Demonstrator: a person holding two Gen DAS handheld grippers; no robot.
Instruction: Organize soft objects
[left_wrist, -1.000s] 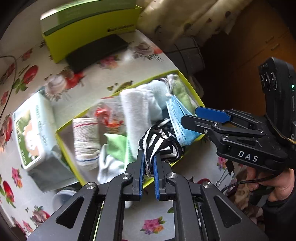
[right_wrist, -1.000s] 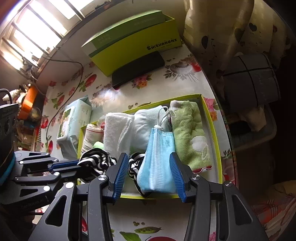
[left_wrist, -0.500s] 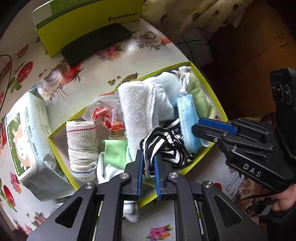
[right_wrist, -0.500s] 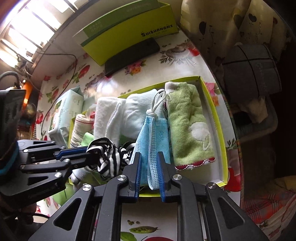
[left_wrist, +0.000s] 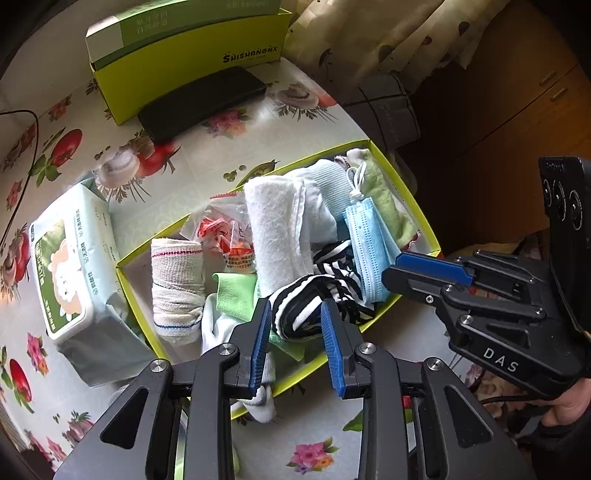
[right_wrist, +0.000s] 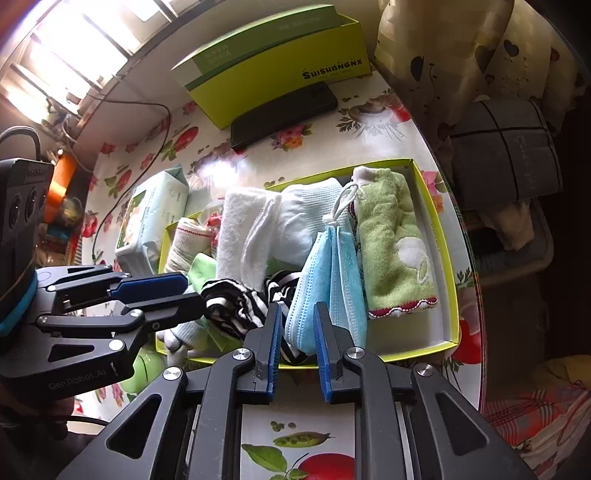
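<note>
The left tongs (left_wrist: 295, 332) stand at the bottom centre of the left wrist view, their blue pads apart and opening, with the black-and-white striped cloth (left_wrist: 317, 295) lying between them, no longer pinched. The right tongs (right_wrist: 295, 332) sit at the bottom centre of the right wrist view, clamped on the lower end of the light blue face mask (right_wrist: 325, 280), which is squeezed between the two blue pads. In the left wrist view the right tongs (left_wrist: 417, 269) reach in from the right edge, a hand (left_wrist: 565, 406) on their grip at lower right.

The yellow-green tray (left_wrist: 406, 192) lies in the middle of both views on the flowered surface (left_wrist: 258, 122). Inside it, going from left to right in the left wrist view: a rolled beige bandage (left_wrist: 177, 288), a small plastic bag with red print (left_wrist: 229, 240), a folded white towel (left_wrist: 277, 236), a pale blue knitted piece (left_wrist: 328, 184), the mask, and a green towel (right_wrist: 395, 251) along the right wall. A light green cloth (left_wrist: 236, 295) and a white sock (left_wrist: 221, 325) lie at the near edge, the sock hanging over the rim.

Left of the tray, touching it, is a pack of wet wipes (left_wrist: 70, 266). At the top of the frame stands a green box (left_wrist: 184, 48) with a black phone (left_wrist: 203, 103) lying in front of it
</note>
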